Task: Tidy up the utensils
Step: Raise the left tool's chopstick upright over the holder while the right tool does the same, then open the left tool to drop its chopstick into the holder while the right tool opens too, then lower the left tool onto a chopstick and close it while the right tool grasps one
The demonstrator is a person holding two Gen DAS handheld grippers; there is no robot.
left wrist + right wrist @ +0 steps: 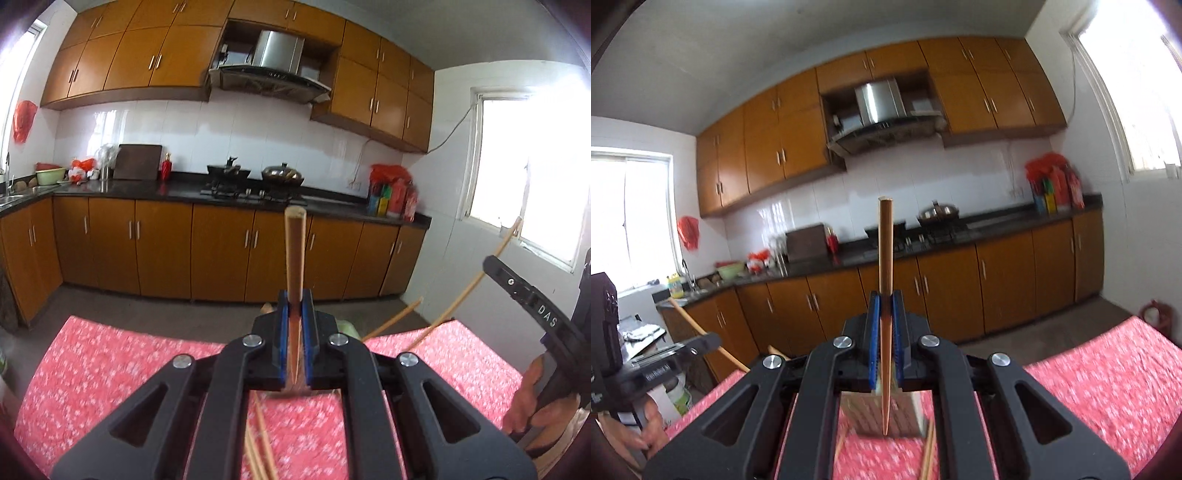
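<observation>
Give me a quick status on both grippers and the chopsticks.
Left gripper shut on one chopstick. Right gripper shut on another chopstick. Loose chopsticks on red tablecloth. Nothing blocking.

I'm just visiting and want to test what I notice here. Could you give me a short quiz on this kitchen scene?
1. True or false: each hand-held gripper is shut on a chopstick.
2. What colour is the tablecloth: A green, B red with white flecks, C plain blue?
3. Fill in: more chopsticks lie on the ____ below the grippers.

Key:
1. True. The left hand-held gripper clamps a chopstick; the right hand-held gripper clamps another chopstick.
2. B. The tablecloth is red with white flecks.
3. Table. Loose chopsticks rest on the cloth.
</observation>
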